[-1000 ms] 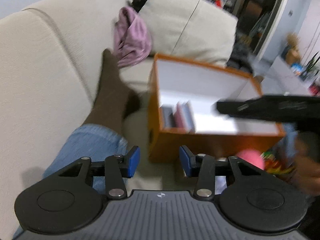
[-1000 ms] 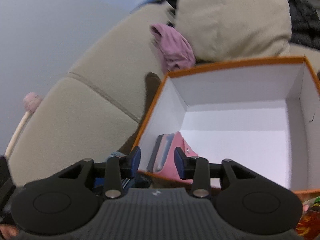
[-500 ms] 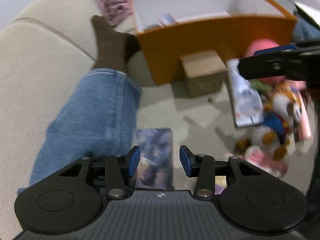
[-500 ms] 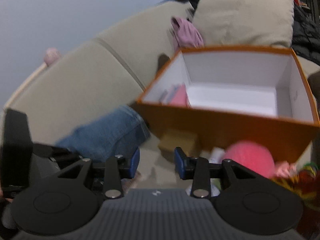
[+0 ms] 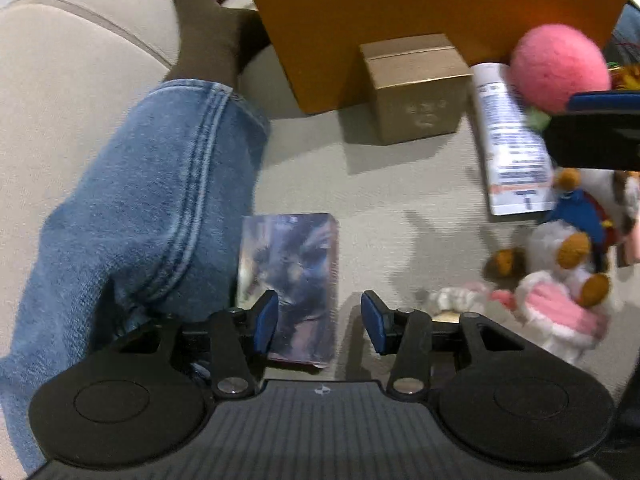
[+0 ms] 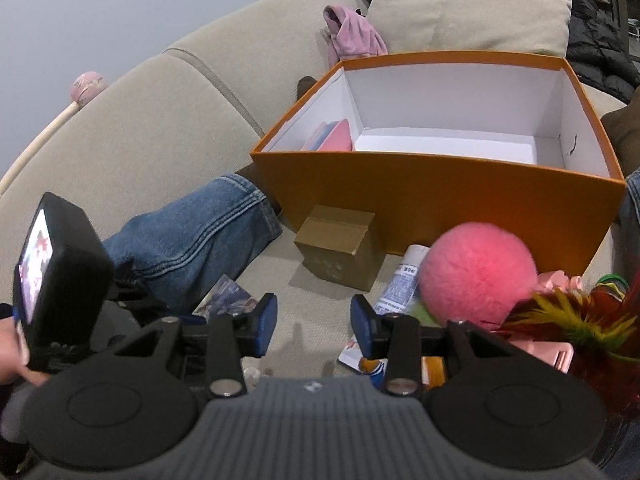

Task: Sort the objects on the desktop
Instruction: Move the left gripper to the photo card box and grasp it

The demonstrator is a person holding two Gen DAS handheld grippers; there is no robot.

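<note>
Just under L tool (image 5: 320, 316): card pack (image 5: 290, 276).

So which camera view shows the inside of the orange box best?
The right wrist view: it looks over the orange box rim onto the white floor and walls, with pink flat items standing at the left end. The left wrist view shows only the box's orange outer wall, nothing inside.

Beige sofa (image 6: 160, 128) with cushion (image 6: 472, 4) against a pale wall (image 6: 120, 8)

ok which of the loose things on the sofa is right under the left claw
The flat dark picture card beside the denim leg. It lies between the opening left claw, untouched; gold box and white tube sit further off.
</note>
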